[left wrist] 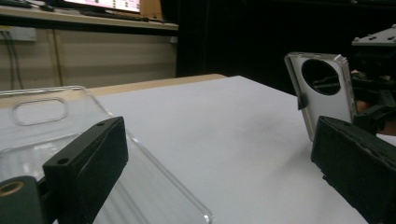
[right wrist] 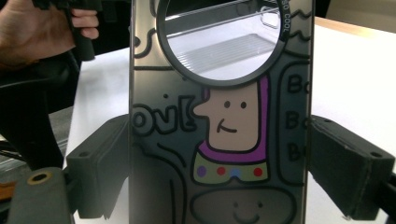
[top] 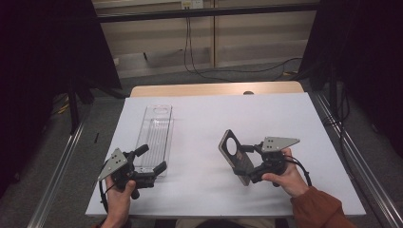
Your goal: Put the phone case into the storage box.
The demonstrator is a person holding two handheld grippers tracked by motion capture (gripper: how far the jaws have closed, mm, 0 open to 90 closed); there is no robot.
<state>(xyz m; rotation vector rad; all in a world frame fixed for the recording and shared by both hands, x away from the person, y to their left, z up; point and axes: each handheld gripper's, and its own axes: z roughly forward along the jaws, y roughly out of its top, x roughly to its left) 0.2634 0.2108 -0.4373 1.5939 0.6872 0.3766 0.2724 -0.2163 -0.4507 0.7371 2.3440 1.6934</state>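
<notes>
1. The right hand-held gripper (top: 251,164) is clamped on a grey cartoon-printed phone case with a round cutout (top: 235,156), held upright above the bench's (top: 285,114) near right part.
2. The left hand-held gripper (top: 153,160), jaws apart, straddles a clear plastic tray's (top: 156,133) near end by the bench's left edge.
3. The edge-held case could twist loose, I judge.

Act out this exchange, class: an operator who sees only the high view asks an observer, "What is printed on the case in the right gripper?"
Observer: The printed case bears a cartoon figure with a purple collar and a row of coloured dots. The right gripper has one jaw on each long edge.
Operator: What shows through its round hole?
Observer: The ribbed inside of the clear case lying on the table.
Operator: Is the left gripper gripping that one?
Observer: No. The left gripper is open, with one jaw above the clear case near its edge. I cannot tell whether it touches.
</notes>
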